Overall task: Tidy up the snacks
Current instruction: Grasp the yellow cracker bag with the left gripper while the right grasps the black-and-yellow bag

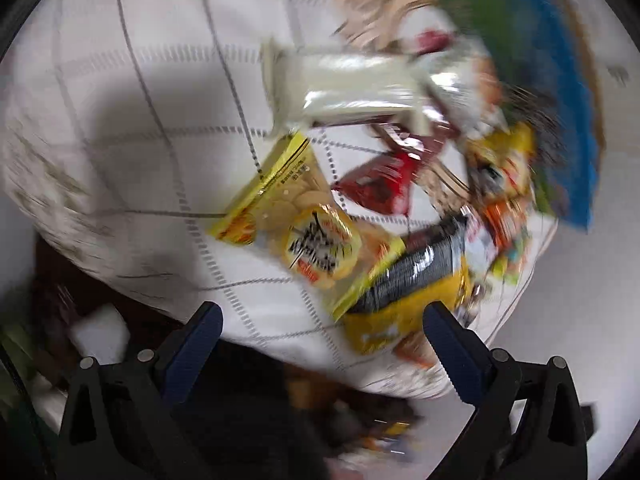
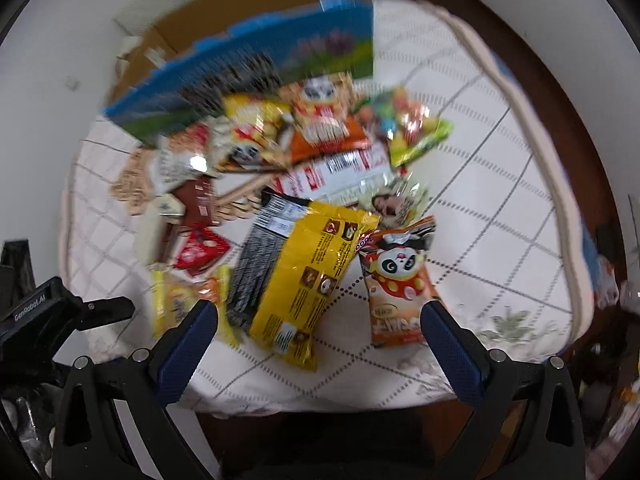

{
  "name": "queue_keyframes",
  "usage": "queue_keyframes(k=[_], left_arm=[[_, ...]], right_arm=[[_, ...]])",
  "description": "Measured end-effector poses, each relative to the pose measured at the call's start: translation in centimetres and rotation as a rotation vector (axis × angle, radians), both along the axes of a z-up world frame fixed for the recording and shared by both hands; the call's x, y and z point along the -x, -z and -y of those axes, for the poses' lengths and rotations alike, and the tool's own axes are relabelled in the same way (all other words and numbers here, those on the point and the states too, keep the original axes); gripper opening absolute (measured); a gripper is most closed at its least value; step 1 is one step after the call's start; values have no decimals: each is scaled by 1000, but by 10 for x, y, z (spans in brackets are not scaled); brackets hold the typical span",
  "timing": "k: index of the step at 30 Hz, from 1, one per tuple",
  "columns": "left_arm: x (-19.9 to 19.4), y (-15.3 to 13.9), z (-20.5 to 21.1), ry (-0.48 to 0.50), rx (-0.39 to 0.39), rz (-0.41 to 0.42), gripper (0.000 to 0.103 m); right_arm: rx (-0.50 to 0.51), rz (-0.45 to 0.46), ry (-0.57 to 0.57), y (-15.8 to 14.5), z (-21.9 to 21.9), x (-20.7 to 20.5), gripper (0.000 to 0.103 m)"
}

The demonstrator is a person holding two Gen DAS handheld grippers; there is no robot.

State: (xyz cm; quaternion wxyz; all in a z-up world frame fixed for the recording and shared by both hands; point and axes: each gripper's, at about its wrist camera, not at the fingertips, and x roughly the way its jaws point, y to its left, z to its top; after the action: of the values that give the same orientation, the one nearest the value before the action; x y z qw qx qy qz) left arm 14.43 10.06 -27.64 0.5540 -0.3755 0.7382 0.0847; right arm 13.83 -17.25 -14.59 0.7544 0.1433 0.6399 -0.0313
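Observation:
A pile of snack packets lies on a round table with a white checked cloth (image 2: 500, 208). In the right wrist view a large yellow and black bag (image 2: 304, 272) lies nearest, with an orange panda packet (image 2: 396, 284) to its right and a blue and green box (image 2: 248, 76) at the back. My right gripper (image 2: 320, 320) is open and empty, above the front of the pile. In the left wrist view a yellow biscuit packet (image 1: 296, 216), a white packet (image 1: 352, 84) and a red packet (image 1: 380, 184) show, blurred. My left gripper (image 1: 324, 328) is open and empty over the table's near edge.
A brown cardboard box (image 2: 240, 4) stands behind the table by the white wall. The left gripper's body (image 2: 44, 316) shows at the left edge of the right wrist view. A woven mat (image 2: 132, 184) lies under the pile's left side. The dark floor (image 1: 280, 420) lies below the table's edge.

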Motion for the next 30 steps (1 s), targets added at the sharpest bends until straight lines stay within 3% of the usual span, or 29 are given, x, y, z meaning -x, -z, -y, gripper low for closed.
queue_keyframes(k=[5,10,14,16,20,25,27,30], left_arm=[[-6,59,2,-166,97,-106,102],[-16,79,14,-125,44,-129,85],[-25,65,25,37,-23,-62,64],[-30,53,32,144,-63,-24,61],[-39,26,58,462,-269,68,57],[-39,10,90,783,-500,146,57],[-41,7,98,824,-516,152,58],[-43,9,94,779,-482,149,58]], right_arm=[[-3,-60,23,36,-9,-21,103],[-23,-98,64,59,-16,-33,102],[-41,-143,80,77,-22,-43,102],[-53,-164,90,85,-24,-47,102],[-76,-219,98,105,-32,-53,102],[-61,-278,83,133,-51,-65,102],[-33,-300,66,145,-59,-74,102],[30,-303,-18,160,-75,-79,96]])
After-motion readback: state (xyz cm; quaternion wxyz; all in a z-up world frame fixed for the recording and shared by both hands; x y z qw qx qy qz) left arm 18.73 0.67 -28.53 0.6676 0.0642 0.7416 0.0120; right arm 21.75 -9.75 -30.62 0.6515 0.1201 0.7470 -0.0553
